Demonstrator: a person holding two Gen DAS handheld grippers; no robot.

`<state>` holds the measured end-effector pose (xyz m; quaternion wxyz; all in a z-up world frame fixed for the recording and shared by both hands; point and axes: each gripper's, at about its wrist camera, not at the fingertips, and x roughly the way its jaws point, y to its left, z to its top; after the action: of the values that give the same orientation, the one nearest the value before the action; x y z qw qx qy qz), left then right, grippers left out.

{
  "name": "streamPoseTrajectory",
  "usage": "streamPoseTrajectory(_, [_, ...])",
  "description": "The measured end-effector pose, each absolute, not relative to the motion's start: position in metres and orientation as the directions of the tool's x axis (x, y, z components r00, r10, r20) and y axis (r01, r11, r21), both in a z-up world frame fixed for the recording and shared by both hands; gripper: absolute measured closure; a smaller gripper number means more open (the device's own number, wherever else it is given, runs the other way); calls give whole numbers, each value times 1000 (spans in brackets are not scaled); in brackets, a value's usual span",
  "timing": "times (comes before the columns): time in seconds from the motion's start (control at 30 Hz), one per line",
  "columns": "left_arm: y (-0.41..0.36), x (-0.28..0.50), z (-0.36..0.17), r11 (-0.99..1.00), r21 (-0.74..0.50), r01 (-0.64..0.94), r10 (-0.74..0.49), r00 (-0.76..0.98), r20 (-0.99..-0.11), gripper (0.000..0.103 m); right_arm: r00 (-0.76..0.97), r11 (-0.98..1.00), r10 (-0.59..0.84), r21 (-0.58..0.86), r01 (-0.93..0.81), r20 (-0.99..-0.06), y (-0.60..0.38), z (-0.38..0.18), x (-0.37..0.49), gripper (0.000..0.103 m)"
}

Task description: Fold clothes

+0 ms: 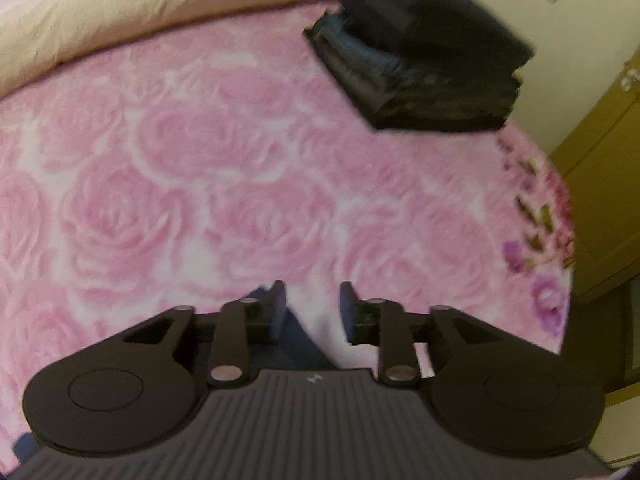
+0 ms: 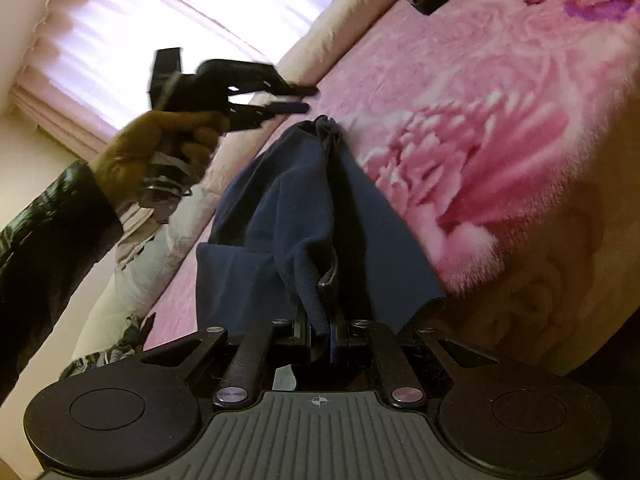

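Right claw (image 2: 321,340) clamped on a bunched edge of the navy garment (image 2: 304,216), which trails away across the pink rose blanket (image 2: 500,128) on the bed. Left claw (image 1: 313,308) held over the blanket, fingers apart, gripping nothing; a person's hand (image 2: 160,152) holds it. Stack of folded dark clothes (image 1: 420,68) sits at the far side, beside the cream pillow (image 1: 140,4)

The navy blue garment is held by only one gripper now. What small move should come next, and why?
Probably bring the open left gripper down to the far bunched end of the navy blue garment and pinch it. The right gripper is shut on the near edge, the cloth trails crumpled across the pink rose blanket, and the left fingers hold nothing. Two grips would let it be spread flat.
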<state>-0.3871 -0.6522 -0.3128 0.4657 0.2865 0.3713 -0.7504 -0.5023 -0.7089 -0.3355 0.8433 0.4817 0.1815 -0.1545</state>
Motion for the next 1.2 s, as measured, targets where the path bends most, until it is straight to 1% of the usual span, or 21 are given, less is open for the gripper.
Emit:
streamPoseTrajectory(0.07, [-645, -376, -299, -285, -293, 913, -516, -403, -756, 71, 886, 495, -91, 752, 436, -454, -707, -333, -506, 97])
streamPoseTrajectory(0.13, [-634, -356, -287, -265, -296, 918, -545, -395, -740, 66, 890, 503, -106, 748, 433, -444, -704, -328, -512, 97])
streamPoseTrajectory(0.23, [-617, -325, -281, -227, -246, 942, -571, -333, -751, 66, 890, 501, -132, 745, 440, -436, -702, -323, -522, 99])
streamPoseTrajectory(0.33, [-601, -303, -290, -201, -208, 957, -546, -286, -788, 66, 879, 480, -144, 744, 464, -455, -701, -328, -527, 99])
streamPoseTrajectory(0.47, [-574, -302, -304, -278, -160, 947, -510, -286, -811, 66, 869, 484, -139, 733, 478, -475, -698, -327, -531, 98])
streamPoseTrajectory(0.57, [-543, -301, -308, -343, -133, 930, -534, -309, -787, 66, 851, 563, -191, 656, 503, -489, -698, -309, -538, 98])
streamPoseTrajectory(0.6, [-532, -299, -309, -359, -122, 925, -546, -314, -777, 66, 846, 586, -209, 630, 509, -490, -699, -303, -540, 92])
streamPoseTrajectory(0.63, [-519, -297, -310, -374, -105, 921, -562, -315, -765, 66, 842, 607, -228, 604, 516, -490, -700, -297, -542, 62])
streamPoseTrajectory(0.67, [-509, -297, -313, -382, -93, 920, -569, -313, -761, 66, 837, 628, -246, 577, 522, -489, -701, -291, -545, 37])
streamPoseTrajectory(0.7, [-500, -296, -316, -388, -81, 918, -575, -310, -757, 66, 844, 654, -250, 560, 509, -475, -706, -286, -540, 18])
streamPoseTrajectory(0.8, [-478, -299, -325, -414, -40, 909, -590, -301, -749, 65, 865, 726, -258, 505, 467, -430, -722, -272, -525, 18])
streamPoseTrajectory(0.87, [-468, -303, -331, -433, -8, 901, -600, -295, -744, 65, 885, 760, -226, 494, 422, -408, -746, -264, -500, 18])
streamPoseTrajectory(0.93, [-462, -308, -335, -446, -1, 895, -597, -299, -745, 65, 896, 809, -179, 457, 369, -406, -775, -256, -461, 18])
streamPoseTrajectory(1.0, [-458, -316, -340, -464, 28, 885, -600, -290, -746, 62, 890, 833, -116, 445, 329, -441, -803, -260, -415, 18])
streamPoseTrajectory(1.07, [-456, -321, -343, -476, 60, 877, -611, -281, -740, 61, 878, 853, -52, 436, 287, -476, -831, -265, -369, 18])
streamPoseTrajectory(1.17, [-456, -318, -346, -471, 39, 882, -618, -298, -727, 61, 848, 861, 28, 444, 249, -529, -869, -281, -309, 18])
streamPoseTrajectory(1.2, [-455, -317, -347, -470, 33, 882, -620, -303, -723, 61, 844, 865, 30, 437, 246, -535, -871, -284, -305, 18])
